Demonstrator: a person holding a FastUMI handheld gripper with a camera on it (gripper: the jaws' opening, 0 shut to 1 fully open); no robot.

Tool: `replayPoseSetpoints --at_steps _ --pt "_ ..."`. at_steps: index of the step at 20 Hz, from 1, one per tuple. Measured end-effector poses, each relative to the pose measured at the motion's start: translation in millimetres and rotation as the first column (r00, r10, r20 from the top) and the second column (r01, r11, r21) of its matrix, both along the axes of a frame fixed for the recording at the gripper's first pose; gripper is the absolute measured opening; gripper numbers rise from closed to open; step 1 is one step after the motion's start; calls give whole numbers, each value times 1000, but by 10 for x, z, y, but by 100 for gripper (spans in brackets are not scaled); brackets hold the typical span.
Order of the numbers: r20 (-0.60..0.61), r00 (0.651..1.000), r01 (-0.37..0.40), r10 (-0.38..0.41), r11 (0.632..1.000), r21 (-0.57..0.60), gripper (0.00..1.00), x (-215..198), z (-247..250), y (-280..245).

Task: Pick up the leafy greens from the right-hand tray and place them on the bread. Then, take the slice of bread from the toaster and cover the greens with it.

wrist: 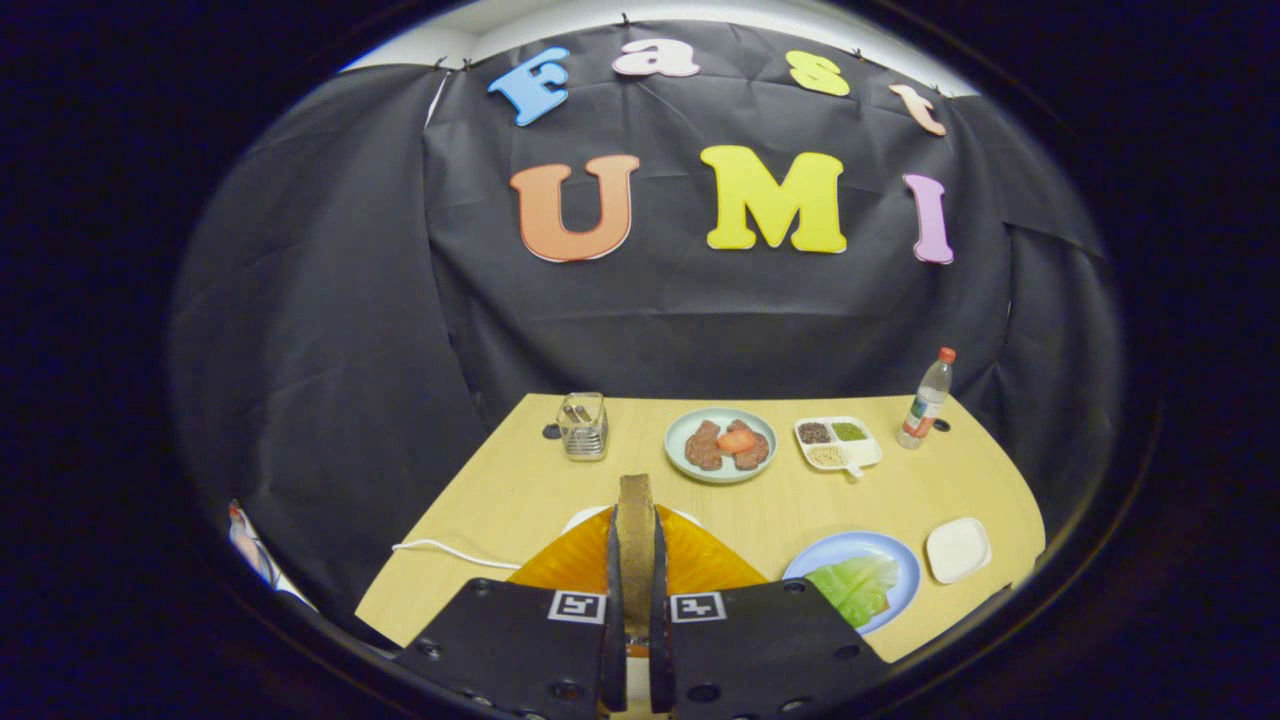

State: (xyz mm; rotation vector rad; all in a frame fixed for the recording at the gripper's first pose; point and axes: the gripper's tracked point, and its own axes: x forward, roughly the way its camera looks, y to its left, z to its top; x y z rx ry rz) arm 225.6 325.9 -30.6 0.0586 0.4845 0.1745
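Tongs (636, 610) clamped on upright bread slice (636, 530), orange toaster (690, 560) half hidden behind.

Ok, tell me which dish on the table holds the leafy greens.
The blue plate just right of the gripper, which is shut on the bread slice. The round plate beyond holds meat.

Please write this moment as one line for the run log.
claw: shut on brown bread slice | orange toaster: below slice | green leafy greens: on blue plate
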Motion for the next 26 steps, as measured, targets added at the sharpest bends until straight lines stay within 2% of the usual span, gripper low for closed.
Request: replayPoseSetpoints --at_steps 6,12,21,24,26 --pt "50 999 19 -20 1000 25 9 -80 265 -332" --pt "62 996 64 -66 997 38 9 -65 186 -854" --pt "-30 984 177 -176 984 27 9 13 -669 -1600" --pt "-39 981 192 -192 981 15 9 50 -899 -1777" --pt "-48 984 174 -173 985 23 9 74 -1039 -1802"
